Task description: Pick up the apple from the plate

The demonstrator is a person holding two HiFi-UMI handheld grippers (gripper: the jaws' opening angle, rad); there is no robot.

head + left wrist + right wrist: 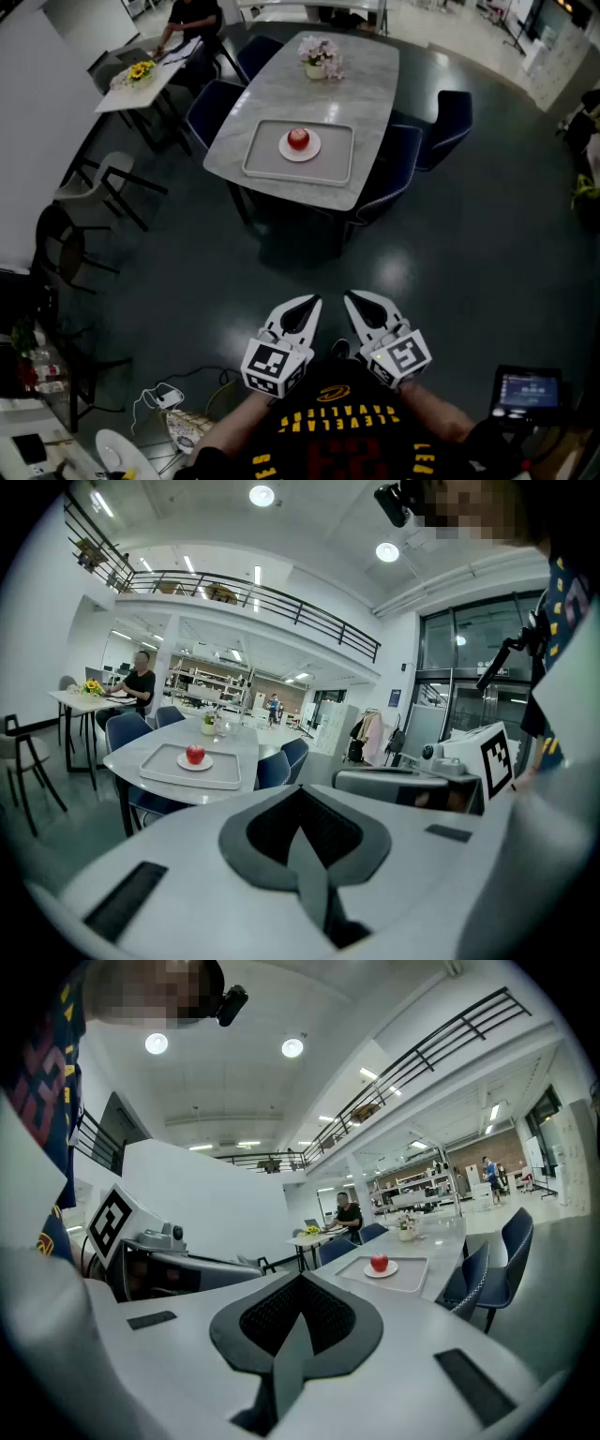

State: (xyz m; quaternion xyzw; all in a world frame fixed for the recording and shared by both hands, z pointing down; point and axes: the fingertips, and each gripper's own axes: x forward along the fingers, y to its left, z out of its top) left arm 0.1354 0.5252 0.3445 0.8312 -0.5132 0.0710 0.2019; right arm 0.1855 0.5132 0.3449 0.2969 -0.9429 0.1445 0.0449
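Where the dark, glossy floor (487,253) opens ahead of the person, the head view lists the following.

Item 1: red apple (298,139), resting on a small white plate (310,154). The plate sits at the middle of a pale rectangular tray (267,155). The tray lies on a grey stone-look counter (356,84), toward the end nearer the person.

Item 2: small pot of pink flowers (319,54), on the same counter, well apart from the tray.

Item 3: dark blue chairs (450,117), drawn up round the counter.

Item 4: left gripper (302,309), white body with a marker cube at the rear. It is held low, close to the person's torso and well apart from the counter. The left gripper view shows the jaws pressed together along one seam, with nothing between them.

Item 5: right gripper (361,305), same build, just beside the left one and equally far from the apple. The right gripper view shows the jaws likewise closed tip to tip, holding nothing.

Item 6: second counter (141,89), white, at the upper left, carrying yellow flowers (141,70). A seated person (192,17) is at its far side.

Item 7: small lit screen (530,386), at the lower right near the person's arm.
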